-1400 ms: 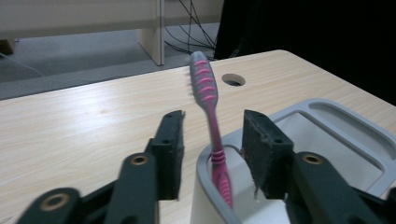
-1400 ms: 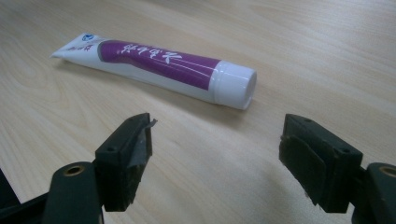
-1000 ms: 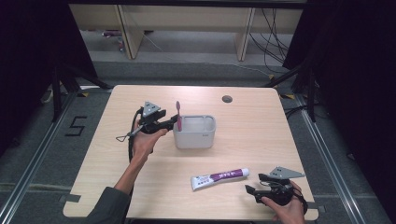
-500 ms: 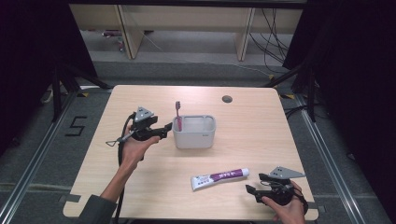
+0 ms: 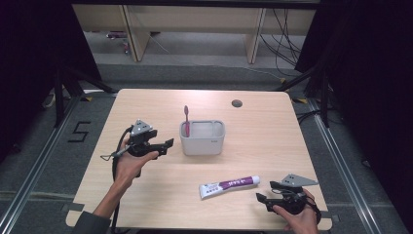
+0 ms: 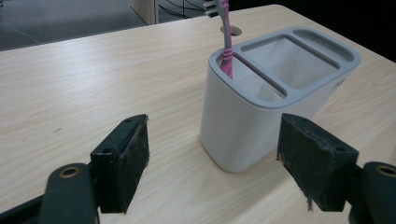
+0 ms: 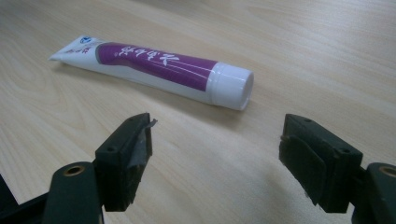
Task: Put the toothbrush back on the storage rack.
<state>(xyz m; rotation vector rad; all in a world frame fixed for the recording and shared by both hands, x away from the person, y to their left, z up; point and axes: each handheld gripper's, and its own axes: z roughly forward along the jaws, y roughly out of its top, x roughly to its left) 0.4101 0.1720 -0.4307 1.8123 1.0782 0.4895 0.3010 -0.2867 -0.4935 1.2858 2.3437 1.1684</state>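
Standing upright in the left-hand slot of the grey holder (image 5: 202,139), the pink toothbrush (image 5: 186,120) looks already stowed, bristles up; that half of the job reads as done. In the left tool view the brush (image 6: 226,42) leans against the divider of the holder (image 6: 252,126), whose wider middle compartment and narrow far slot hold nothing.

Just left of the holder, the left tool (image 5: 165,145) has nothing between its pads, and its jaws have just been opening. They now stand wide apart, aimed at the holder but clear of it.

What remains, as far as one can judge, is the toothpaste tube (image 5: 229,185). It lies flat on the surface (image 5: 272,122), near the front edge and well apart from the holder, cap end pointing right. The right tool (image 5: 269,192) rests just right of the tube with its jaws spread wide and empty. In its own view the white cap of the tube (image 7: 154,70) lies just beyond the gap, untouched.

So roughly half seems finished: brush in, tube not yet gripped, lifted or placed.
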